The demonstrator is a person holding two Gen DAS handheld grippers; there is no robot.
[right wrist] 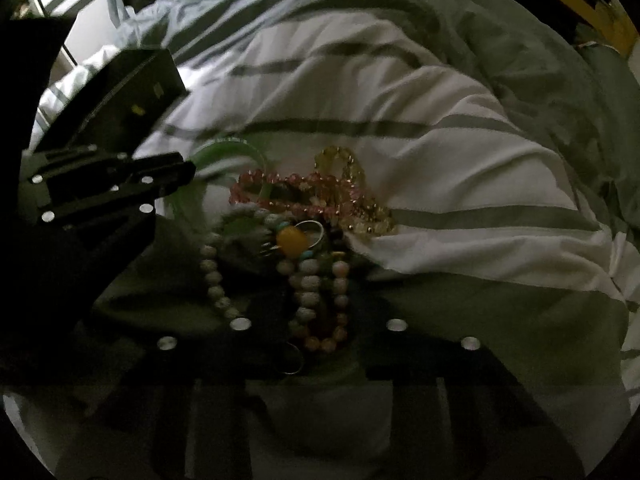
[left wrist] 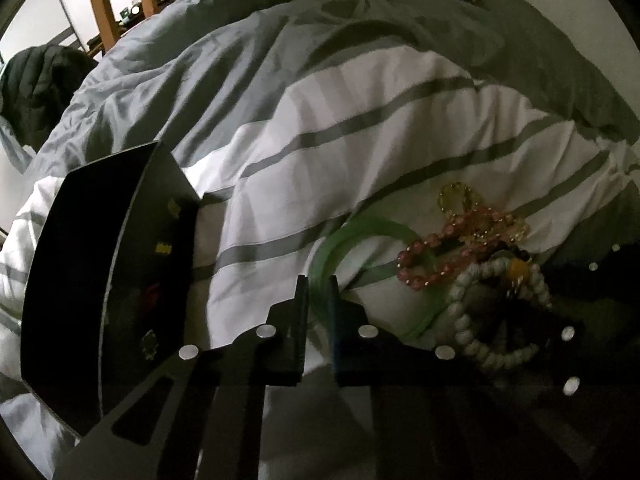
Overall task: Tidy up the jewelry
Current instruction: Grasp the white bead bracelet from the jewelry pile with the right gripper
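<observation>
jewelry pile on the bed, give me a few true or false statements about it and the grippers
1. The left gripper has its jaws around the green bangle. True.
2. The pink bead bracelet lies inside the black box. False: it lies on the striped duvet.
3. The black box stands open. True.
4. The yellow bead bracelet lies apart from the pile. False: it tangles with the pink one.
5. The right gripper is at the white bead bracelet. True.

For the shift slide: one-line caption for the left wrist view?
Left gripper shut on green bangle beside tangled bead bracelets, black box open on striped duvet.
</observation>
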